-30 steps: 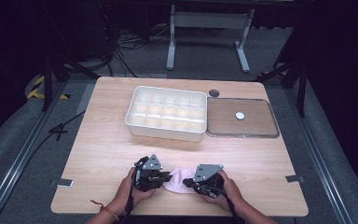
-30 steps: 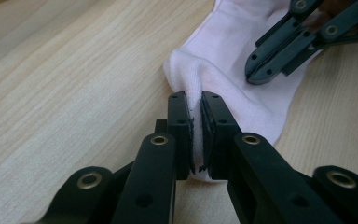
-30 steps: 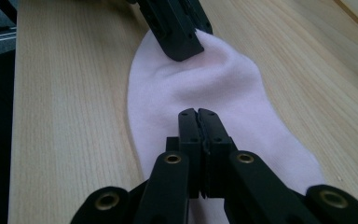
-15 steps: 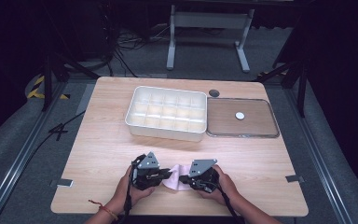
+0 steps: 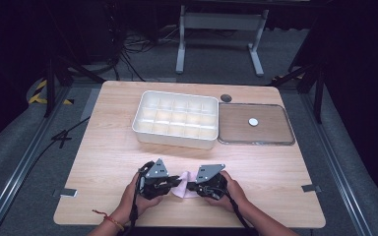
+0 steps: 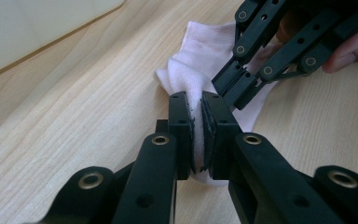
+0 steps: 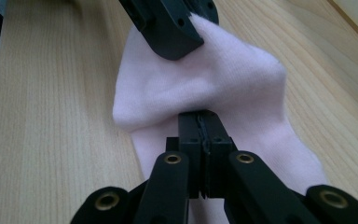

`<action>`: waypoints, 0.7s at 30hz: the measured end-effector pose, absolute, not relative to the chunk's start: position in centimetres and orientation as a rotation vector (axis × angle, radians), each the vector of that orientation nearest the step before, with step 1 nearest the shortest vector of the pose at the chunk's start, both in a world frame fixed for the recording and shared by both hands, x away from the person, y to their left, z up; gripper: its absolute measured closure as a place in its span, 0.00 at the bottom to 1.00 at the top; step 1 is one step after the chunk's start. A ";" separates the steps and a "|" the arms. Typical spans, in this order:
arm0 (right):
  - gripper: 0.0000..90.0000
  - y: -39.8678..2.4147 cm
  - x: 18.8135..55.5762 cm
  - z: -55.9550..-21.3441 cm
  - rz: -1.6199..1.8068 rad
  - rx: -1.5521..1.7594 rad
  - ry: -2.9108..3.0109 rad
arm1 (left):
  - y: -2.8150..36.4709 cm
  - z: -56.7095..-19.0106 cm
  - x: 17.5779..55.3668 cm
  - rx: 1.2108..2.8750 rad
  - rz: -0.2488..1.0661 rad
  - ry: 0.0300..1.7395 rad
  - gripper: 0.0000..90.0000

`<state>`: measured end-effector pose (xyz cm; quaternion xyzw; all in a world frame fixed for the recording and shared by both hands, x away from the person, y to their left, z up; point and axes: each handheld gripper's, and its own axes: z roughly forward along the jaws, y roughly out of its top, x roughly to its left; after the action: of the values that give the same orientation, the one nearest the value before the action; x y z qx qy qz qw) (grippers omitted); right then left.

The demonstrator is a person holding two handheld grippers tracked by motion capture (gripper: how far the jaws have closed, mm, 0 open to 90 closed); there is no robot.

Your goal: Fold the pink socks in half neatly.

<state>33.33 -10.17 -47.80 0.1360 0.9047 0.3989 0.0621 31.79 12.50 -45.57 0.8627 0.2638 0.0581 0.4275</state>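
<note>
A pale pink sock is lying bunched on the desk near its front edge. Its ribbed knit is folding up into a soft ridge in the middle, while its flatter end is resting on the wood.

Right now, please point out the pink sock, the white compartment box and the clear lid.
pink sock (image 7: pixel 223 88), right gripper view, bunched middle.
white compartment box (image 5: pixel 174 141), high view, front wall.
clear lid (image 5: pixel 256 142), high view, front rim.
</note>
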 end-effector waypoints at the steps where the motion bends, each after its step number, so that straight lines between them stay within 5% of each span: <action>1: 0.98 -10.2 33.3 -47.8 1.209 0.421 2.728 | 12.5 -45.6 31.8 2.150 0.140 0.673 0.92; 4: 0.91 -10.4 33.1 -47.6 1.205 0.431 2.695 | 12.6 -45.7 31.7 2.150 0.141 0.674 0.93; 21: 0.98 -12.7 33.0 -47.4 1.135 0.472 2.691 | 12.3 -45.6 31.4 2.151 0.177 0.676 0.93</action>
<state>33.03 -12.74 -47.45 0.1589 0.9057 0.3822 0.0913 31.41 12.31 -45.58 0.8605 0.2702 0.0709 0.4260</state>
